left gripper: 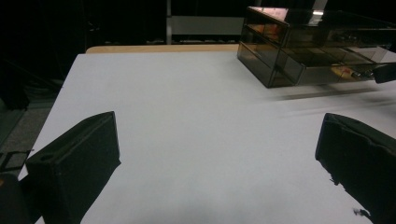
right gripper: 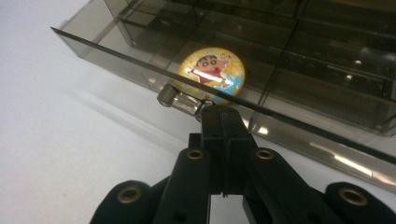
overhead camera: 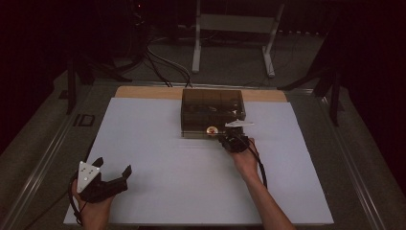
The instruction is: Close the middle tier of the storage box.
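A smoky see-through drawer box (overhead camera: 213, 112) stands at the far middle of the white table (overhead camera: 158, 163). My right gripper (overhead camera: 224, 135) is at its bottom drawer. In the right gripper view the jaws of the right gripper (right gripper: 223, 114) are shut on the small metal drawer handle (right gripper: 180, 99). The drawer front (right gripper: 140, 51) stands slightly out from the box. A round yellow cartoon badge (right gripper: 212, 70) lies inside it. My left gripper (overhead camera: 114, 166) rests near the table's front left corner. It is open, and the left gripper (left gripper: 219, 144) has only bare table between its jaws.
The drawer box (left gripper: 317, 51) has several compartments holding small dark items. A wooden strip (overhead camera: 148, 92) runs along the table's far edge. Cables (overhead camera: 163, 62) and a white stand (overhead camera: 234, 28) are on the floor beyond.
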### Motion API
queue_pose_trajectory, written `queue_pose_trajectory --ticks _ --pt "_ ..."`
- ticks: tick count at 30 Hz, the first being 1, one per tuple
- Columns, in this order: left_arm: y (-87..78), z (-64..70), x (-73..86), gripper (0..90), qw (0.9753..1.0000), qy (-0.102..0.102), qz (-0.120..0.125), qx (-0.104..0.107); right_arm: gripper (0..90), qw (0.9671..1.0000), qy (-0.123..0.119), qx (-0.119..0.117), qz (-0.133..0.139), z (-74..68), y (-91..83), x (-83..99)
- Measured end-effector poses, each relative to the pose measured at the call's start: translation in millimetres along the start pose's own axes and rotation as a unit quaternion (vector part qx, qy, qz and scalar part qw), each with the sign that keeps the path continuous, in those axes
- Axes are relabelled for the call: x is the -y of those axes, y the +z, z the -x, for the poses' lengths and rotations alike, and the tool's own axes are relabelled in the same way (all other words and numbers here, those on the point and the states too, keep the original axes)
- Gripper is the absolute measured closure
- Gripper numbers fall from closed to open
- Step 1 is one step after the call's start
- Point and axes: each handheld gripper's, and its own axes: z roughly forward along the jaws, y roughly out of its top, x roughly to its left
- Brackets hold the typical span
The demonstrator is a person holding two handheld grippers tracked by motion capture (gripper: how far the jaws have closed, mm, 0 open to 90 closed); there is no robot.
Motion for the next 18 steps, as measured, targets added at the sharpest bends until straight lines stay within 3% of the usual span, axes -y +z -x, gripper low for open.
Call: queue_pose_trajectory --ticks 18 --pt "-1.2 -0.8 0.0 1.1 1.0 0.0 0.001 -0.001 90.0 0.9998 0.007 0.018 0.003 0.3 8.0 -2.6"
